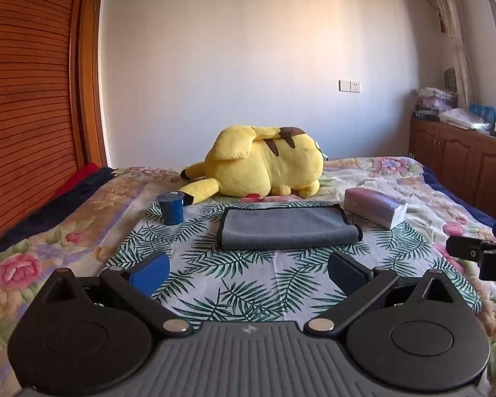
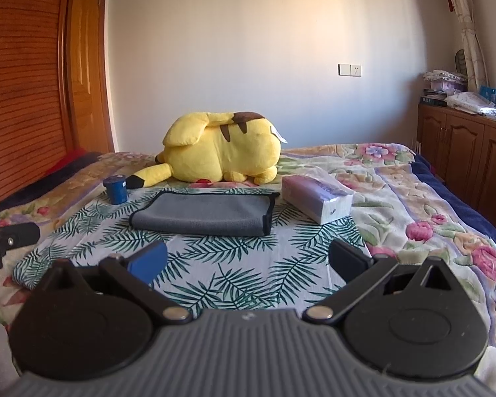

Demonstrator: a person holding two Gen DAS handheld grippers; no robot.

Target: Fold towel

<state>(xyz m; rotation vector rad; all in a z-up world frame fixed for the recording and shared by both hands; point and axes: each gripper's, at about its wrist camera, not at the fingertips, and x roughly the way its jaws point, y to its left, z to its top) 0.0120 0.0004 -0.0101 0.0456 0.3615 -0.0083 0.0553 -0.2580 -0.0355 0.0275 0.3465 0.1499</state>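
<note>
A grey towel with black trim lies folded flat on a palm-leaf cloth on the bed; it also shows in the right wrist view. My left gripper is open and empty, held above the cloth a short way in front of the towel. My right gripper is open and empty, also short of the towel. The right gripper's tip shows at the right edge of the left wrist view, and the left gripper's tip at the left edge of the right wrist view.
A yellow plush toy lies behind the towel. A blue cup stands to the towel's left, a tissue pack to its right. A wooden wardrobe is left of the bed, cabinets right.
</note>
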